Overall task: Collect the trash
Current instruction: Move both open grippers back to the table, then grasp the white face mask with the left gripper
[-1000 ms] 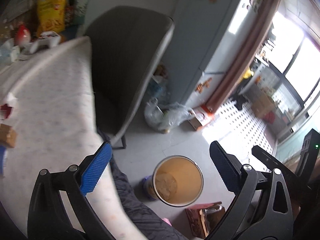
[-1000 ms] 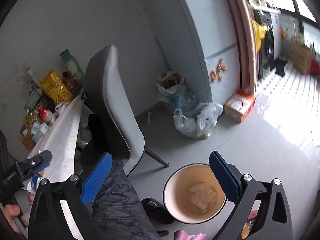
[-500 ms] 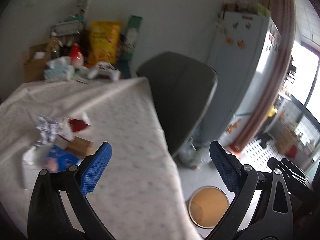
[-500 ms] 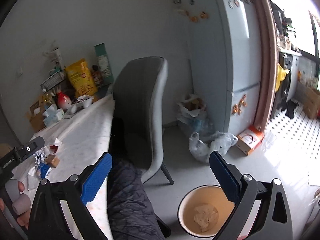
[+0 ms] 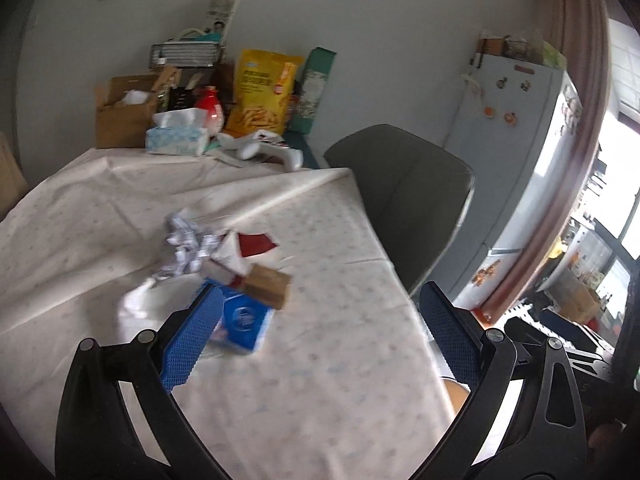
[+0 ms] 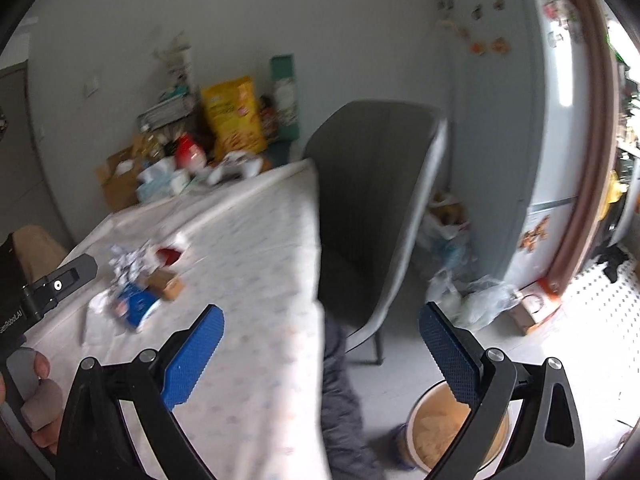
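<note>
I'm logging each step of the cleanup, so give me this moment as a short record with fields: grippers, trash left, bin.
left gripper: jaws open, holding nothing, above the table
right gripper: jaws open, holding nothing, over the table edge
trash left: crumpled wrapper, red paper, small brown box, blue packet, clustered on the tablecloth
bin: on the floor beside the table, crumpled paper inside

A lived-in home kitchen-diner: a table under a pale cloth, a grey chair tucked at its far side, a magnet-dotted fridge beyond the chair, and snack bags and a tissue box crowding the table's wall end.
</note>
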{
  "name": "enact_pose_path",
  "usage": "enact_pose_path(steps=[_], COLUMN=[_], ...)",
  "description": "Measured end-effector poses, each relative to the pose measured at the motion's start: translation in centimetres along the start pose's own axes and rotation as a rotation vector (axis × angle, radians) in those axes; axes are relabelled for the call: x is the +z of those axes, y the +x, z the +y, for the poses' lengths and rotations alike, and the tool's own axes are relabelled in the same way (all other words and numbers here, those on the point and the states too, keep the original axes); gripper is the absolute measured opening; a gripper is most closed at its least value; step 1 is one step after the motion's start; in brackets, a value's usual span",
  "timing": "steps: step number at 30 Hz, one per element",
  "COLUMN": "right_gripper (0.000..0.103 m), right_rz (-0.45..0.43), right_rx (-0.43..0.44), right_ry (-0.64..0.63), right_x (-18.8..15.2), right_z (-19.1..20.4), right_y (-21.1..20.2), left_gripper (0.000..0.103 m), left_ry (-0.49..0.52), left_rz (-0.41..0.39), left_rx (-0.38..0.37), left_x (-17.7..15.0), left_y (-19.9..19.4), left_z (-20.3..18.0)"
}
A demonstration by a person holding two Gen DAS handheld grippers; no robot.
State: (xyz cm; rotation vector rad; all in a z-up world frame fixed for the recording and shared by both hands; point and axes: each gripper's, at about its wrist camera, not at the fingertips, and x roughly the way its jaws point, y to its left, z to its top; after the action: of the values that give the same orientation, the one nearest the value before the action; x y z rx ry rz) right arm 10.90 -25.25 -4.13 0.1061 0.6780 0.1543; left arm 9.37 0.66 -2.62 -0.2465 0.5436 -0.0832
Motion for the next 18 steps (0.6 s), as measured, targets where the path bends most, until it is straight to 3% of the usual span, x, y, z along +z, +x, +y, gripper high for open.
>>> enact_pose_path(steps=[7, 12, 18], right_gripper=[0.096, 0.095, 0.095], right_rz=[0.020, 0.029, 0.070], right_rx=[0.074, 0.123, 0.247], right_ry=[0.019, -0.068, -0.082], right_x=[-0.6, -0.5, -0.5], right_z=[3.0, 6.3, 9.0], right_y=[1.9, 3.0, 4.3], left_gripper=[0.097, 0.097, 0.097], left_ry=[-0.067, -0.122, -0.214], left_rz=[0.013, 0.035, 0.106], left_rx=[0.051, 0.103, 0.152], left_x=[-0.5, -1.2, -3.0], left_y=[-1.3, -1.1, 0.2], left_z=[5.0, 8.6, 12.4])
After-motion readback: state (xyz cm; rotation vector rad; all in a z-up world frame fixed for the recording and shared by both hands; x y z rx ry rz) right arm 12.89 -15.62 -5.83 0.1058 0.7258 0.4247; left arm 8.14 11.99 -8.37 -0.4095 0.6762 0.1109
